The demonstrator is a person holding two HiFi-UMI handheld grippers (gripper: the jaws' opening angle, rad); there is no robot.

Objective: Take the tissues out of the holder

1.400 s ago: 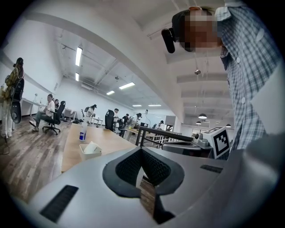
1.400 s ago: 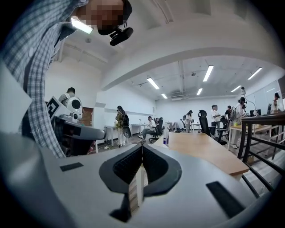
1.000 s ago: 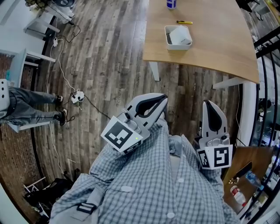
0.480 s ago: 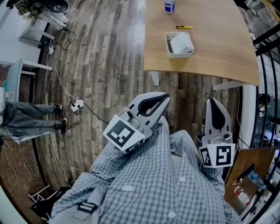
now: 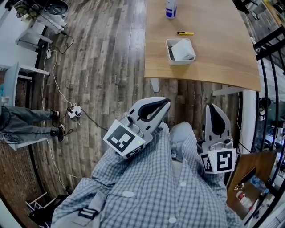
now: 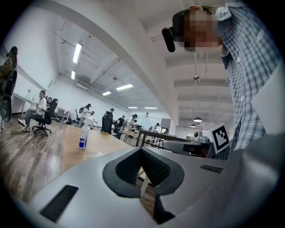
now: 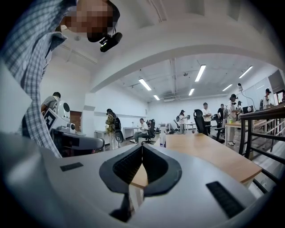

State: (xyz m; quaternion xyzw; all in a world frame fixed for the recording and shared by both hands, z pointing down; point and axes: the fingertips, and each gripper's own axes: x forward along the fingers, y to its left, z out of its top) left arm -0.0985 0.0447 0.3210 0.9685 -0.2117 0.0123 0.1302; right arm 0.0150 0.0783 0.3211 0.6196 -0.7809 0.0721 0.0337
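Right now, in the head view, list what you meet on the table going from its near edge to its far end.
tissue holder → yellow pen → bottle

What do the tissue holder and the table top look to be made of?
Holder: plain white with a smooth, thick rim; likely plastic or glazed ceramic, too small to tell which.
Table: light tan with faint grain and a matte finish; wood or wood-look laminate.

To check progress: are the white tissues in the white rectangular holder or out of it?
In. The white tissues lie inside the white rectangular holder on the wooden table.
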